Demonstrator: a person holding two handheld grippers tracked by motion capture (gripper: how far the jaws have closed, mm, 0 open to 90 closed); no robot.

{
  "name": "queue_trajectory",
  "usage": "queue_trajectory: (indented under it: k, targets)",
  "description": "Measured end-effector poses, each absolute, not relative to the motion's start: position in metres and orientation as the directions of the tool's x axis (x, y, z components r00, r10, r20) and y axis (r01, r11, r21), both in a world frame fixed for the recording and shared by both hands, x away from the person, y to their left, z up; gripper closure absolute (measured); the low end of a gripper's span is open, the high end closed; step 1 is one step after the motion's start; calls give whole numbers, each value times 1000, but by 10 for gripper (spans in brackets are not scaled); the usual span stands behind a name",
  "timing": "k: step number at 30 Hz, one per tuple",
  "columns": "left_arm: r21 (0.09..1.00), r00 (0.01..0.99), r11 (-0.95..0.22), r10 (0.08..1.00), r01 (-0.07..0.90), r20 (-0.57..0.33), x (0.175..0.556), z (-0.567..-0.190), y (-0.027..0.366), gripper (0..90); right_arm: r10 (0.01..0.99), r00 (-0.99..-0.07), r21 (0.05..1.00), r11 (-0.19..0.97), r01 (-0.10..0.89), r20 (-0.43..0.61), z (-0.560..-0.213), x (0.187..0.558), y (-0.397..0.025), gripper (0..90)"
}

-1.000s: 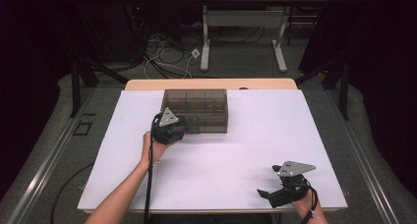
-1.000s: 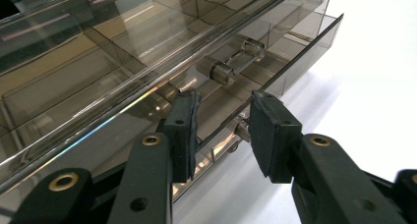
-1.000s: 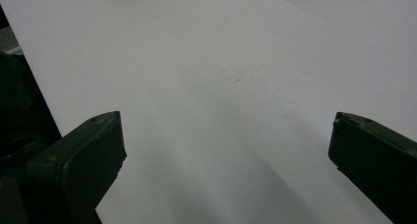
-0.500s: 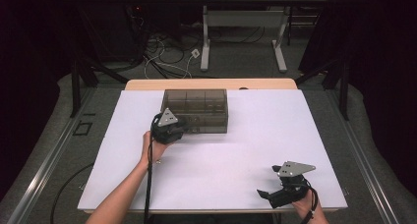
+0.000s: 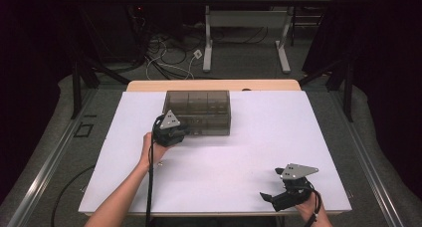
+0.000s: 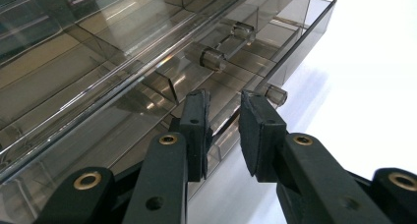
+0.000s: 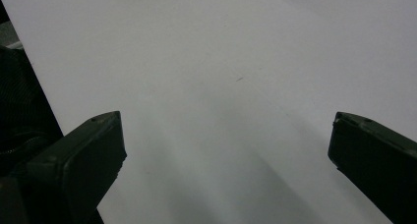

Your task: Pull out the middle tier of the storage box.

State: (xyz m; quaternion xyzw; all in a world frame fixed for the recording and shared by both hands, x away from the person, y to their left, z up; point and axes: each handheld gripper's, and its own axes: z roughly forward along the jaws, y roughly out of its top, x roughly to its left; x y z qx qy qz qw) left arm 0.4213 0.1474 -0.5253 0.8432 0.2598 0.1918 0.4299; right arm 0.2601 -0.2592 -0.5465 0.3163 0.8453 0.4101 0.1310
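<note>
The left gripper point(image 6: 223, 116) sits mid-frame, jaws a little apart at the clear drawer box point(image 5: 199, 107), while the right gripper point(image 5: 278, 194) rests wide open at lower right.

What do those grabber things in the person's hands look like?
Each is a chunky black tool. The left gripper and the right gripper each carry a grey three-cornered plate on top and trail a black cable. Up close, the fingers are flat black pads on black bars with brass-ringed holes. The forearms are bare, with no sleeves.
</note>
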Motion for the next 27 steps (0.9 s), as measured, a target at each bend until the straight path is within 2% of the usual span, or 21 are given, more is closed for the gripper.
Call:
queue_trajectory:
  k: [27]
  targets:
    - [808, 828, -532, 552, 254, 103, 419, -522, 154, 763, 649, -760, 776, 461, 431, 37, -547, 260, -259, 3]
